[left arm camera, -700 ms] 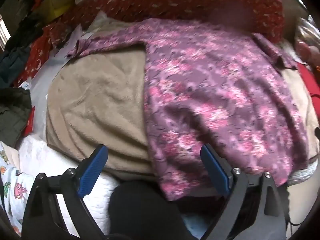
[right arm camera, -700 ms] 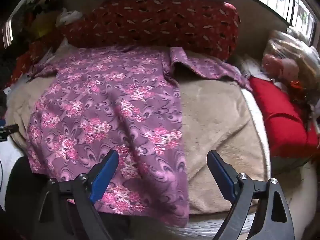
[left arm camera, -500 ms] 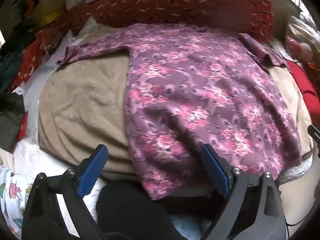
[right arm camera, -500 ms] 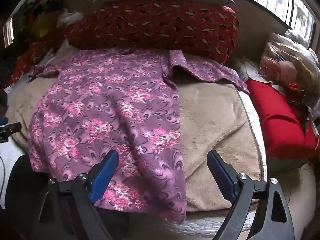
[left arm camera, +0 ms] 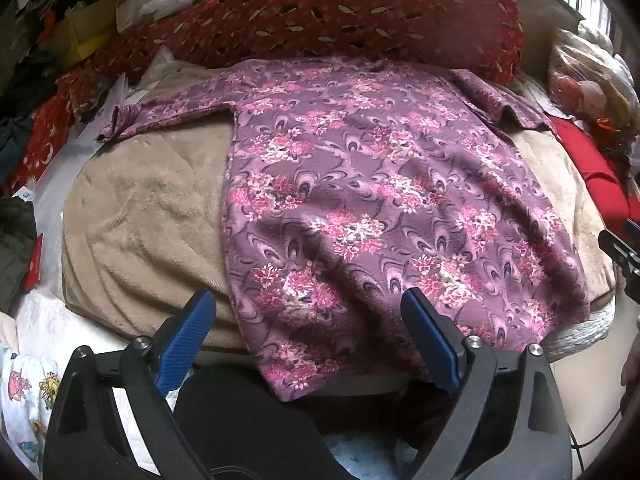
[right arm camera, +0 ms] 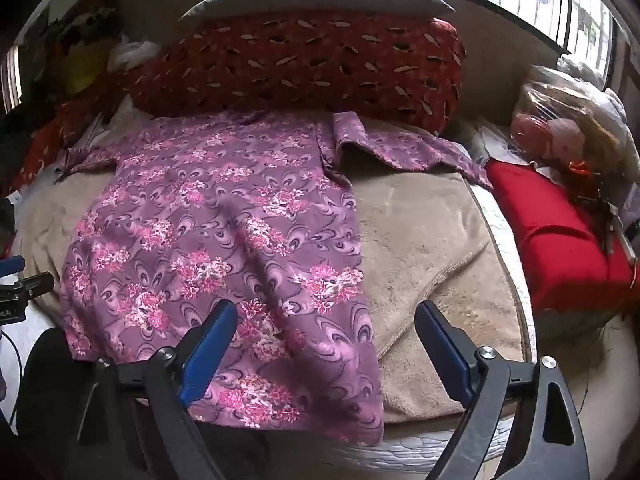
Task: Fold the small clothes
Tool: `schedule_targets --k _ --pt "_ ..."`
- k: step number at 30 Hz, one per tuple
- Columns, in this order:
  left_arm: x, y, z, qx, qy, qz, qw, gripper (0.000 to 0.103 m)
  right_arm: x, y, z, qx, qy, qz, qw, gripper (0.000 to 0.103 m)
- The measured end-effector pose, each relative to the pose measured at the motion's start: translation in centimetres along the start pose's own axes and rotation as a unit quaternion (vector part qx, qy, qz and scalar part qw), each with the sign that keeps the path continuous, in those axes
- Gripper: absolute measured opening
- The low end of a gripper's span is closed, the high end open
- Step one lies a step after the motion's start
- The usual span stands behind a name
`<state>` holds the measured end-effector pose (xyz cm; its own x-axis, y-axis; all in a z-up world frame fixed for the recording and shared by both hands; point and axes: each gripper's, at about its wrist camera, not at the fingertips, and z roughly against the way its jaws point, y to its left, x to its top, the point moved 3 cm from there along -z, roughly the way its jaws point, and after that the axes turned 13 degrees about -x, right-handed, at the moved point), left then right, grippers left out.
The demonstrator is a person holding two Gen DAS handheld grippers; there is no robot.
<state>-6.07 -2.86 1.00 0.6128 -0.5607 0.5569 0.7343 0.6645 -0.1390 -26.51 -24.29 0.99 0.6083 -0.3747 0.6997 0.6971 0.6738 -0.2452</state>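
A purple long-sleeved garment with pink flowers point(left arm camera: 360, 200) point(right arm camera: 224, 240) lies spread flat on a beige blanket point(left arm camera: 144, 216) point(right arm camera: 424, 248), both sleeves stretched out to the sides and its hem hanging over the near edge. My left gripper point(left arm camera: 308, 336) hovers open above the hem's left part, blue pads wide apart, nothing between them. My right gripper point(right arm camera: 326, 344) hovers open over the hem's right corner, also holding nothing. The right gripper's tip shows at the right edge of the left wrist view, and the left gripper's tip at the left edge of the right wrist view.
A long red patterned bolster point(left arm camera: 360, 12) point(right arm camera: 304, 64) lies behind the garment. A red cushion point(right arm camera: 560, 232) and plastic-wrapped things point(right arm camera: 560, 120) sit to the right. Piled clothes and a printed white cloth point(left arm camera: 24, 396) lie to the left. A dark shape point(left arm camera: 248, 420) fills the space below the bed edge.
Both grippers have drawn back and up from the garment, so more of it shows. The garment lies where it was. Both stay open.
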Motion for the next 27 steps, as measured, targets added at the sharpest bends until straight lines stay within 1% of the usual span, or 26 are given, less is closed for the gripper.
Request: schedule_targets --k 9,16,27 --pt "0.1 -0.3 0.3 -0.017 -0.004 -0.003 0.9998 0.095 0.0 0.2 -0.1 0.012 0.002 0.002 1.0 0.092" --pt "0.1 -0.2 0.3 -0.027 -0.002 0.003 0.9996 0.095 -0.3 -0.4 -0.3 0.018 0.009 -0.009 1.0 0.092" --pt "0.0 -0.2 0.4 -0.019 -0.005 0.005 0.9998 0.095 -0.1 -1.6 -0.3 0.016 0.004 -0.025 1.0 0.092"
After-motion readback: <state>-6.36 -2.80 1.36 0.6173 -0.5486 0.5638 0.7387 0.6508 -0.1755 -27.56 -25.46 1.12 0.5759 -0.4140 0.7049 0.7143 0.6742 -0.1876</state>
